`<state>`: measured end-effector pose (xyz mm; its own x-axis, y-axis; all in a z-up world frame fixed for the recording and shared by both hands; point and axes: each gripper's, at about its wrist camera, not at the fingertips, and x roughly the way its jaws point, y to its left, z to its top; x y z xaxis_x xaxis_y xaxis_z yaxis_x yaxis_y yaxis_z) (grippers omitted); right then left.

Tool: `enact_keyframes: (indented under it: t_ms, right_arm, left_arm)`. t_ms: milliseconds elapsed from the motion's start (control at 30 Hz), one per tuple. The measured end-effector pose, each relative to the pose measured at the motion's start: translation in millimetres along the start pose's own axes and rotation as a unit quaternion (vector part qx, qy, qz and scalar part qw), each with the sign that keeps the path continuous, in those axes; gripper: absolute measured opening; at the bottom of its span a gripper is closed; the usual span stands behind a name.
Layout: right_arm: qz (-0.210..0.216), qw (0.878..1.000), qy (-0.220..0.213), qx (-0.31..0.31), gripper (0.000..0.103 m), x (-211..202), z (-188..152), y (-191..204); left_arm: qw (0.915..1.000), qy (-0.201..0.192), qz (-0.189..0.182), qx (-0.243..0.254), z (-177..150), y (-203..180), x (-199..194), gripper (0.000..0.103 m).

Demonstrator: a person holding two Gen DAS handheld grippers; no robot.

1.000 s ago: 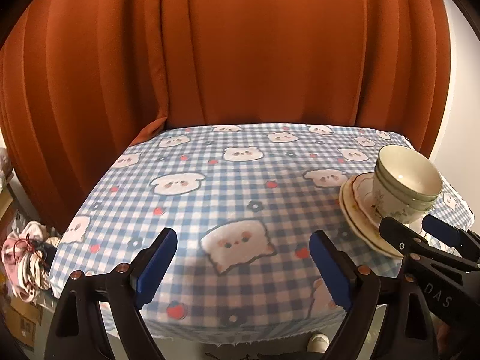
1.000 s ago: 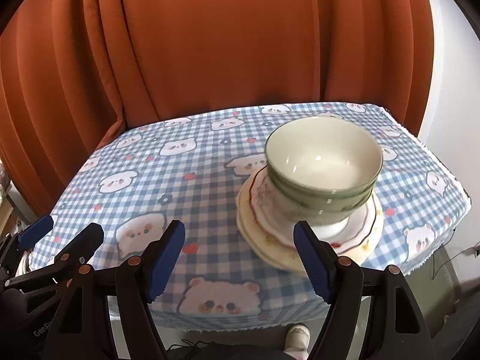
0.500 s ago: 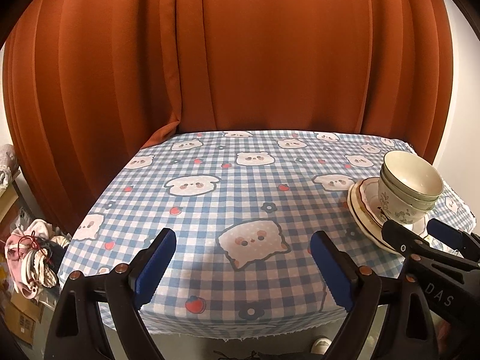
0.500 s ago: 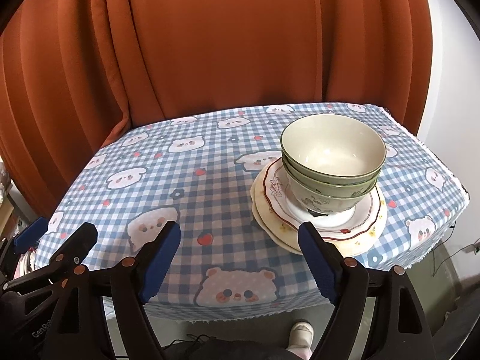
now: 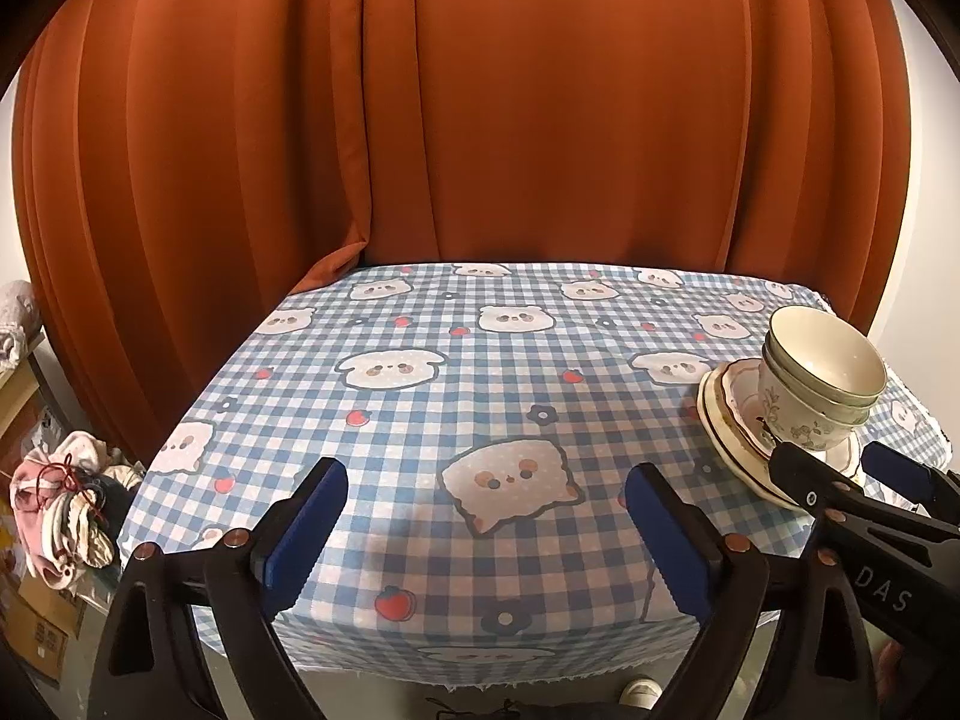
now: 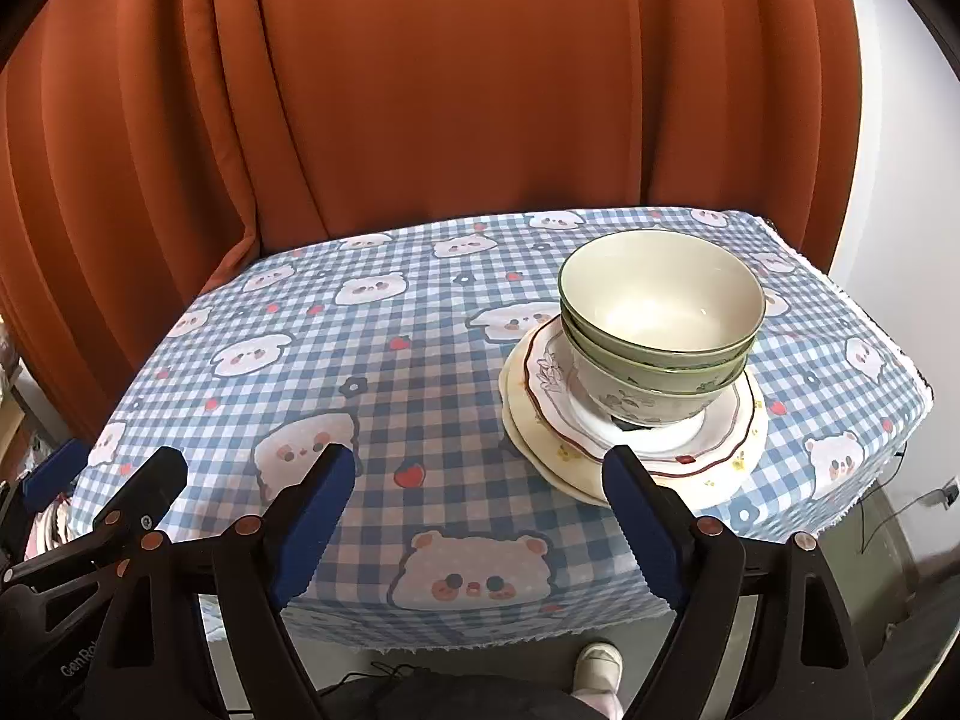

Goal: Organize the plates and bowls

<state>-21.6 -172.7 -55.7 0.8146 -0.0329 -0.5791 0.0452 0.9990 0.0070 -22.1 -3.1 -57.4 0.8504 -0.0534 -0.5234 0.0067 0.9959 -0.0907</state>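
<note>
The lowest bowl's foot is hidden in shadow. Three nested bowls [image 6: 660, 324] are seen on three stacked plates [image 6: 636, 450] at the tabletop's [image 6: 390, 384] right. The right gripper [image 6: 480, 510], just opened wider, and left gripper [image 5: 486, 528] are spread, nothing between their fingers.

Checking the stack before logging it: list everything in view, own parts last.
bowls: three nested, green and cream, on the plates.
plates: about three stacked, cream and white, right side of table.
tablecloth: one, blue check with bears, over the table.
curtain: one, rust orange, behind the table.
clothes heap: one, pink and white, floor at left.
shoe: one, white, below the table edge.
left gripper: open, empty.
right gripper: jaws just opening, empty.
</note>
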Motion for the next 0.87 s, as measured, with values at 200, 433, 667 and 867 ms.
enact_keyframes:
  t_ms: [200, 433, 667, 867]
  right_arm:
    - [-0.005, 1.000, -0.003, 0.000, 0.087, -1.8, 0.8, 0.7]
    - [-0.005, 1.000, -0.002, 0.000, 0.087, -2.2, 0.9, 0.2]
    - [-0.007, 1.000, 0.002, -0.001, 0.087, -0.9, 1.5, 0.6]
    - [-0.011, 1.000, 0.009, -0.002, 0.087, 5.7, 1.1, 1.3]
  left_arm:
    - [1.0000, -0.001, -0.001, -0.001, -0.5, -1.9, 1.0, 0.095]
    - [1.0000, -0.003, -0.001, -0.001, -1.0, -2.3, 1.1, 0.095]
    - [1.0000, -0.001, -0.003, -0.002, -2.1, -3.3, 3.7, 0.095]
    - [1.0000, 0.003, -0.004, -0.004, -2.4, -5.1, 7.4, 0.096]
